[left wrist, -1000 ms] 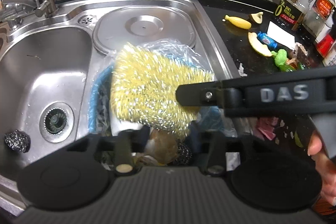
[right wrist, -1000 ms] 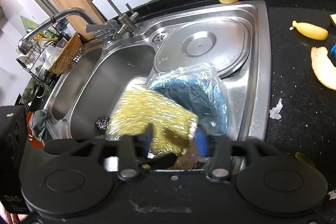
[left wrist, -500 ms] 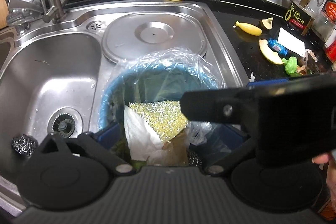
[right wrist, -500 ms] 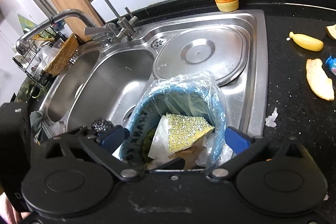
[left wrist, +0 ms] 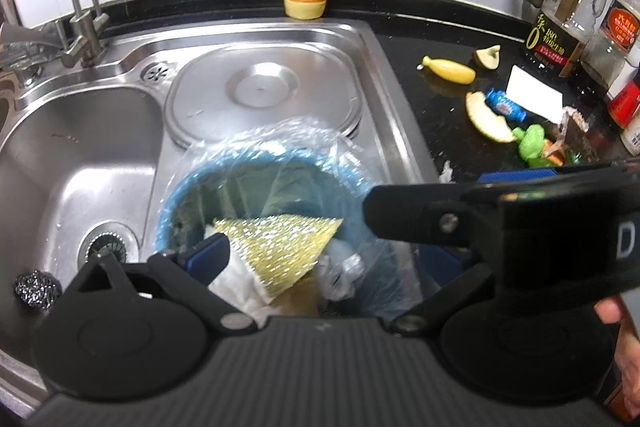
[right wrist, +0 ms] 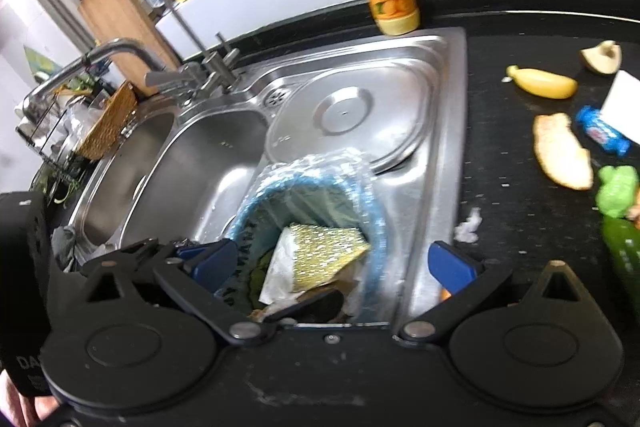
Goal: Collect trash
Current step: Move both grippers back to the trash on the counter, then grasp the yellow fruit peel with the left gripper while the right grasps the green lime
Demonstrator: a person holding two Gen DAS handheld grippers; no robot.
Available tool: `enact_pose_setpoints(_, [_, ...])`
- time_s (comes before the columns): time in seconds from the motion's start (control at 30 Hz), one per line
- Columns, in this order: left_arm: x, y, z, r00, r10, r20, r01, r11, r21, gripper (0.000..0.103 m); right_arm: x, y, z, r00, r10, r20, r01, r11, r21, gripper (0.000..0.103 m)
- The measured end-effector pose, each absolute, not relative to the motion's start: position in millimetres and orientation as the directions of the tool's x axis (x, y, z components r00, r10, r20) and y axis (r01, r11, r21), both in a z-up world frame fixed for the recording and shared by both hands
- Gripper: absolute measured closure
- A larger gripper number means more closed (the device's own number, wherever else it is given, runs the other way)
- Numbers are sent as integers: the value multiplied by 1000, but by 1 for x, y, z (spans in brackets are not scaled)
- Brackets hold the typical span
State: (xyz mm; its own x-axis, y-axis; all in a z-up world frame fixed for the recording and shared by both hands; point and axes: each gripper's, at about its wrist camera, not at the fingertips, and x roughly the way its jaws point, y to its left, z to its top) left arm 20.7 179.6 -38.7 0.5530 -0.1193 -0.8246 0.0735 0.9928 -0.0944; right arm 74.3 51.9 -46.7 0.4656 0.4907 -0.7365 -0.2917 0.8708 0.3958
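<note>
Hovering over the bin [left wrist: 256, 179], both tools have just sprung wide and hold nothing: the left tool [left wrist: 320, 255] and the right tool [right wrist: 340, 263] each show blue pads splayed apart with only air between. The scourer [left wrist: 280, 247] lies inside the bin on top of paper, corner tipped up, clear of both. The bin sits on the sink [left wrist: 384, 75] ledge, its clear liner bunched at twelve o'clock.

More trash waits on the black surface [right wrist: 520, 227] toward two o'clock from the bin: a peel [right wrist: 562, 151], a yellow piece [right wrist: 542, 83], a blue wrapper [right wrist: 602, 131], something green [right wrist: 616, 189], and a white scrap [right wrist: 468, 227] by the sink edge, probably tissue, though it blurs.

Best now, I'd say, is to lift clear before swinging right, so a pad doesn't snag the liner, and take the nearest scrap first with one tool, pads flat to the surface.
</note>
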Motion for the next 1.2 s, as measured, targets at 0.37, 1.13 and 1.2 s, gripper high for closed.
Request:
enact_pose_setpoints(0.37, [41, 125, -28, 571, -145, -808, 106, 989, -102, 0, 86, -53, -31, 579, 468, -668, -181, 872, 454, 0])
enact_pose_setpoints(1.13, [86, 57, -45, 560, -145, -816, 125, 988, -90, 0, 112, -175, -31, 673, 343, -655, -9, 889, 457, 27])
enact_pose_setpoints(1.2, [89, 59, -46, 559, -142, -817, 115, 989, -93, 0, 113, -165, -35, 656, 354, -667, -40, 898, 438, 30])
